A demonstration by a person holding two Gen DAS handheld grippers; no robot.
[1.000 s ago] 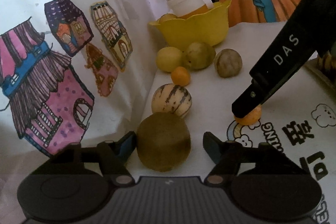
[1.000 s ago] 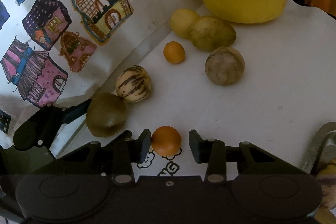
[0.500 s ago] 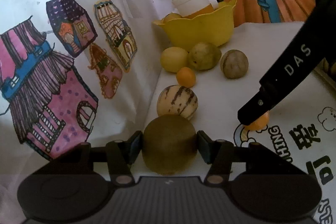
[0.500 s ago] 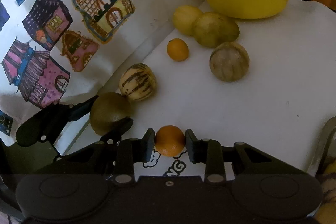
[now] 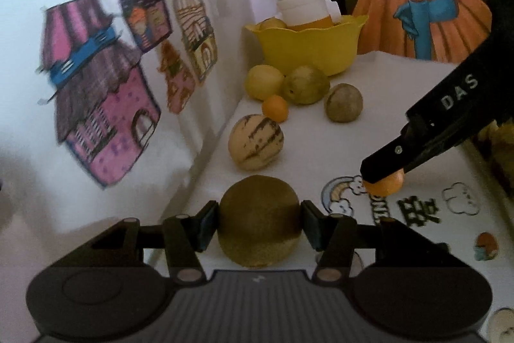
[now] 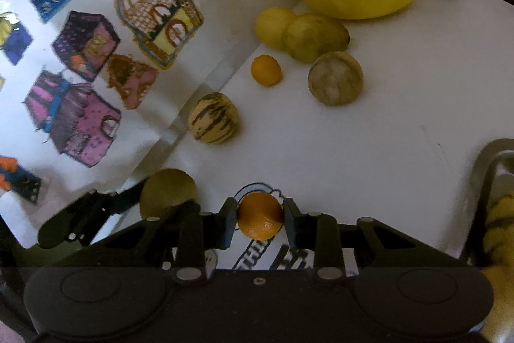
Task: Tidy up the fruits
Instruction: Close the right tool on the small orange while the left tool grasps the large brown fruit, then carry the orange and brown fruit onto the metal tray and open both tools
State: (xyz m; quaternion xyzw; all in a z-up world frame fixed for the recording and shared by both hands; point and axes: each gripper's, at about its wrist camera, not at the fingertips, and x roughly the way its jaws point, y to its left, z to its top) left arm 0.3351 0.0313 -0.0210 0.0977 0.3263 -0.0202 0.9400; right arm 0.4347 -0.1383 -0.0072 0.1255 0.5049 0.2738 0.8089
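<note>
My left gripper [image 5: 259, 224] is shut on a brown kiwi [image 5: 259, 222], both pads pressed on its sides, just over the white tablecloth. My right gripper [image 6: 259, 219] is shut on a small orange [image 6: 259, 219]; from the left wrist view that orange [image 5: 385, 185] shows under the right gripper's black finger [image 5: 382, 164]. The kiwi [image 6: 167, 190] and the left gripper's fingers [image 6: 93, 209] appear at the lower left of the right wrist view. On the table lie a striped melon [image 5: 256, 142], a second small orange [image 5: 275, 107], a yellow fruit [image 5: 264, 82], a green fruit [image 5: 305, 84] and a round grey-brown fruit [image 5: 344, 103].
A yellow bowl [image 5: 308, 49] at the back holds a white-and-orange container [image 5: 305, 7] and fruit. A sheet with drawn houses [image 5: 102, 105] rises along the left. A metal rack [image 6: 491, 169] with yellow fruit stands at the right edge.
Both grippers closed: the left on the kiwi, the right on the small orange. Both have since shifted slightly with their fruit, and the left view has rolled a little.
</note>
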